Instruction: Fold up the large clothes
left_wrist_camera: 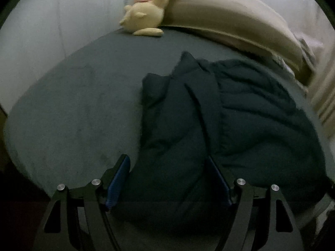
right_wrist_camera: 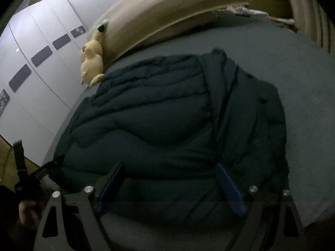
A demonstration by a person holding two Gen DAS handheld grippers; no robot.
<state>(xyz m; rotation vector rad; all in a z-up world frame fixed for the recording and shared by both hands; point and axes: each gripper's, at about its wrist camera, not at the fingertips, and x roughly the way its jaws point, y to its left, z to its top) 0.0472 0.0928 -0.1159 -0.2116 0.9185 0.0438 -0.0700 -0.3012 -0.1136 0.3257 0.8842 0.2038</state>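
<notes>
A large dark teal puffer jacket (left_wrist_camera: pixel 230 113) lies on a grey bed (left_wrist_camera: pixel 73 104), partly folded, with a sleeve or front panel laid along its middle. It also shows in the right wrist view (right_wrist_camera: pixel 167 121). My left gripper (left_wrist_camera: pixel 168 163) is open, its blue-padded fingers on either side of the jacket's near left edge. My right gripper (right_wrist_camera: pixel 169 171) is open over the jacket's near edge. The left gripper (right_wrist_camera: pixel 27 175) shows in the right wrist view at the jacket's near left corner.
A yellow plush toy (left_wrist_camera: pixel 144 14) leans at the bed's far end against a beige headboard cushion (left_wrist_camera: pixel 230 18). White wardrobe doors (right_wrist_camera: pixel 37 67) stand to the left of the bed. Cluttered shelves (right_wrist_camera: pixel 263 4) sit at the far right.
</notes>
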